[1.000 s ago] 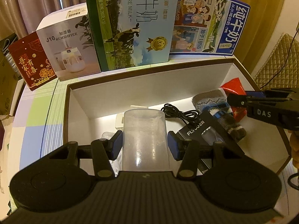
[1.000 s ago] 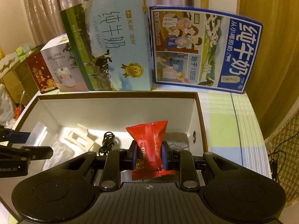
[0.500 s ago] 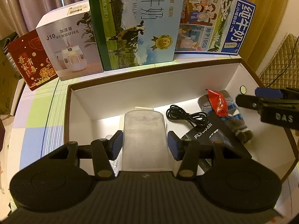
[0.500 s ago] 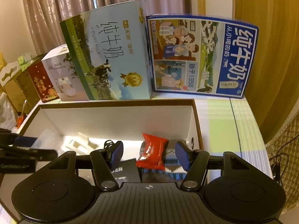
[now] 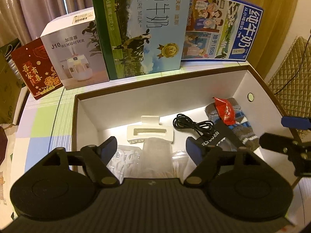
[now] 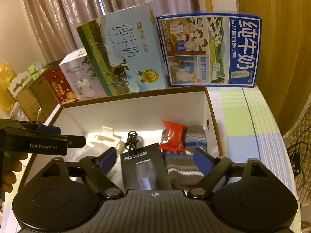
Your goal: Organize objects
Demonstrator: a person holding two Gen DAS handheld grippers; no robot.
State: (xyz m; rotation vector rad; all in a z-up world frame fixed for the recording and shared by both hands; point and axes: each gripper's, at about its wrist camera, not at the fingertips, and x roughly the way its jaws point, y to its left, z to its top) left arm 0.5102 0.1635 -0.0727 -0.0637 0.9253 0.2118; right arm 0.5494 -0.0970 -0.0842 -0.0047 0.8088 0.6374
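An open box with white walls and a brown rim holds the items. My left gripper is open over its near left part. A translucent plastic cup lies loose between the fingers, beside a white hair claw. My right gripper is open above a black Flyco box and a striped knitted sock. A red snack packet rests on the sock, clear of the fingers. A coiled black cable lies in the middle of the box.
Two milk cartons, a humidifier box and a red card box stand behind the open box. Clear plastic bags lie in its near left corner. A quilted chair is at the right.
My left gripper opened and let go of the translucent cup, which now lies in the box. My right gripper let the red packet drop onto the sock and drew back, open.
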